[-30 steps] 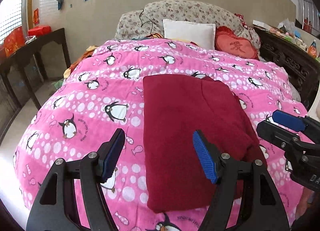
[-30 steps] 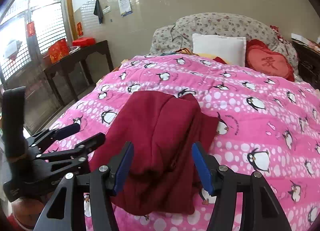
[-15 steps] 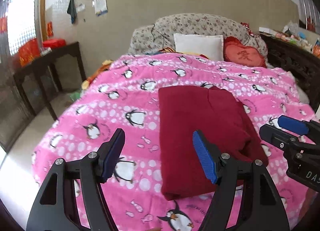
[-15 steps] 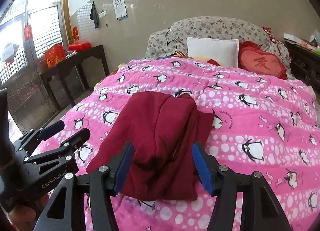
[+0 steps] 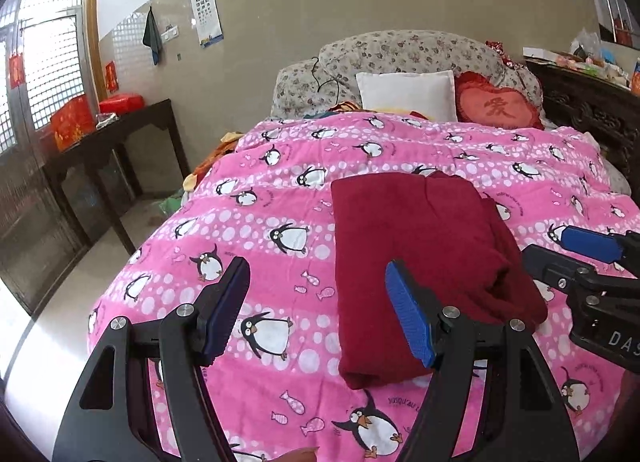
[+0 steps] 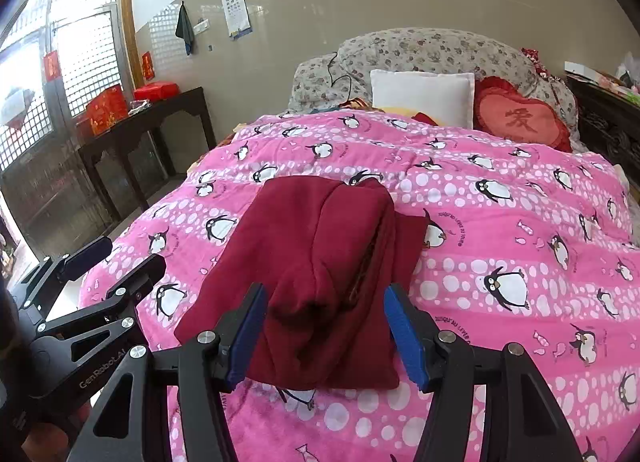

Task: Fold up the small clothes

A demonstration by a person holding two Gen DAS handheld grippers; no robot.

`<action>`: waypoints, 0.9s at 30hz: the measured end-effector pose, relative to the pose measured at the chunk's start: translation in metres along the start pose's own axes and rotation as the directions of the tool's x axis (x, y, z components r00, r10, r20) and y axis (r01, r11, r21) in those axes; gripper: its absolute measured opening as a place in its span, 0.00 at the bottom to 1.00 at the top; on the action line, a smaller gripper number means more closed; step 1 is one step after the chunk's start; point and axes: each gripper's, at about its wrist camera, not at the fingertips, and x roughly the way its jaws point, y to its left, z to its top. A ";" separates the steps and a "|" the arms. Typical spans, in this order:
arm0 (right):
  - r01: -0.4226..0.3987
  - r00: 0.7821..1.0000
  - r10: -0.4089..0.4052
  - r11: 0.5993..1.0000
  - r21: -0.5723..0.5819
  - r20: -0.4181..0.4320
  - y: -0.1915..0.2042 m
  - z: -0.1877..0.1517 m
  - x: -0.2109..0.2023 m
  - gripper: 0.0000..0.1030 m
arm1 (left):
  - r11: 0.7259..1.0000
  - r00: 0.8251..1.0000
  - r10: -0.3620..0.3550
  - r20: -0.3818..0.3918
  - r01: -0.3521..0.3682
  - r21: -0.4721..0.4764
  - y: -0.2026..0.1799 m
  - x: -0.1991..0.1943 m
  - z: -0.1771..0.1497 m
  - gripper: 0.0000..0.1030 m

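A folded dark red garment [image 5: 416, 262] lies flat on a pink penguin-print quilt [image 5: 280, 189] that covers the bed, toward the near end and roughly at the middle of its width. In the right wrist view the garment's right side shows several stacked layers, with one lower layer jutting out to the right beyond the upper fold. The left gripper [image 5: 316, 314] hangs above the quilt just left of the garment, its jaws spread apart with nothing between them; its right blue pad [image 5: 408, 322] overlaps the garment's near left part in the picture, though contact cannot be confirmed. The right gripper [image 6: 324, 336] is held over the near edge of the garment, jaws likewise apart and empty, the fabric visible between the pads but not pinched. Each gripper appears at the edge of the other's view. At the head of the bed stand a white pillow [image 5: 406, 95], a red heart-shaped cushion [image 5: 496, 107] and a floral bolster [image 5: 400, 55]. A dark wooden side table [image 5: 116, 141] stands along the left wall.
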 end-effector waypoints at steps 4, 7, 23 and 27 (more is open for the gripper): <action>0.001 1.000 -0.001 1.000 0.001 0.005 0.000 0.001 -0.001 0.57 | 0.999 1.000 -0.028 0.001 0.028 -0.019 0.001 -0.001 0.002 0.69; 0.000 1.000 0.000 1.000 0.003 0.007 0.001 0.001 -0.002 0.57 | 0.999 0.999 -0.037 0.007 0.037 -0.023 0.001 -0.002 0.002 0.69; -0.016 1.000 0.016 1.000 -0.005 -0.009 0.008 0.001 0.003 0.57 | 0.999 0.999 -0.038 0.009 0.038 -0.017 -0.003 -0.001 0.002 0.69; -0.015 1.000 0.015 1.000 -0.006 -0.008 0.008 0.002 0.003 0.57 | 0.999 0.999 -0.038 0.009 0.039 -0.017 -0.003 -0.001 0.002 0.69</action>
